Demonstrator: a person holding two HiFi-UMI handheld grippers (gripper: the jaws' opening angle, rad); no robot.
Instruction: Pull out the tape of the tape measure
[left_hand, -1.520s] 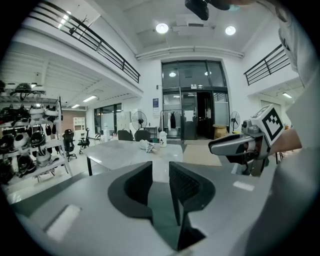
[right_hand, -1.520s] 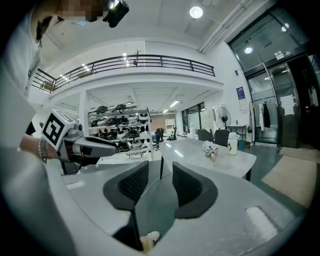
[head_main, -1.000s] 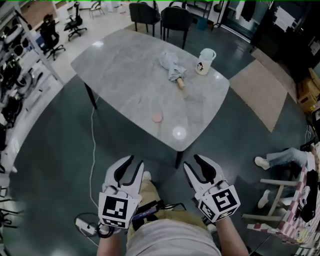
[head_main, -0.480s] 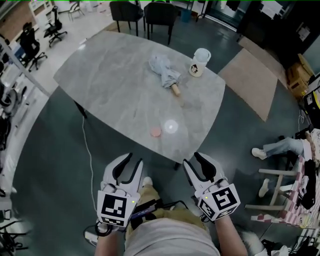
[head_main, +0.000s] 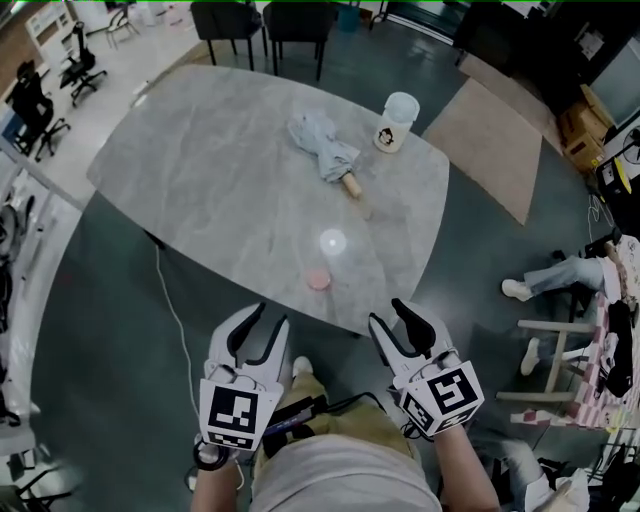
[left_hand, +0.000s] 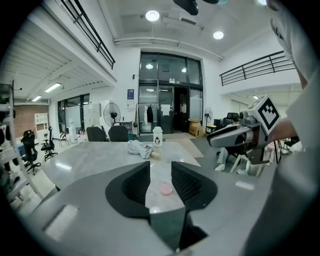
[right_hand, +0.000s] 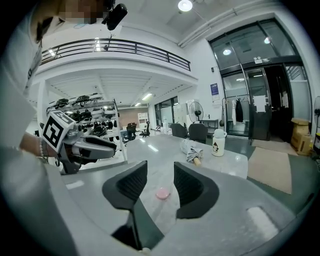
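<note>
The tape measure (head_main: 318, 279) is a small pink round case that lies near the front edge of the grey marble table (head_main: 200, 170). My left gripper (head_main: 270, 316) and right gripper (head_main: 388, 314) hang side by side just short of that edge, above the floor. Both point at the table, and their jaws are opening with nothing between them. In the left gripper view the pink tape measure (left_hand: 165, 188) shows through the gap of the left gripper (left_hand: 160, 167), some way off. The right gripper (right_hand: 160, 169) frames the tape measure (right_hand: 162, 193) the same way.
A folded grey umbrella (head_main: 322, 148) and a white bottle (head_main: 397, 121) lie further back on the table. Dark chairs (head_main: 230, 20) stand behind it and a brown mat (head_main: 490, 145) lies to the right. A seated person's legs (head_main: 545, 280) are at the right. A cable (head_main: 175, 320) runs over the floor.
The view has moved closer to the table, so the tape measure now lies nearer to both grippers. The grippers keep their place in front of me.
</note>
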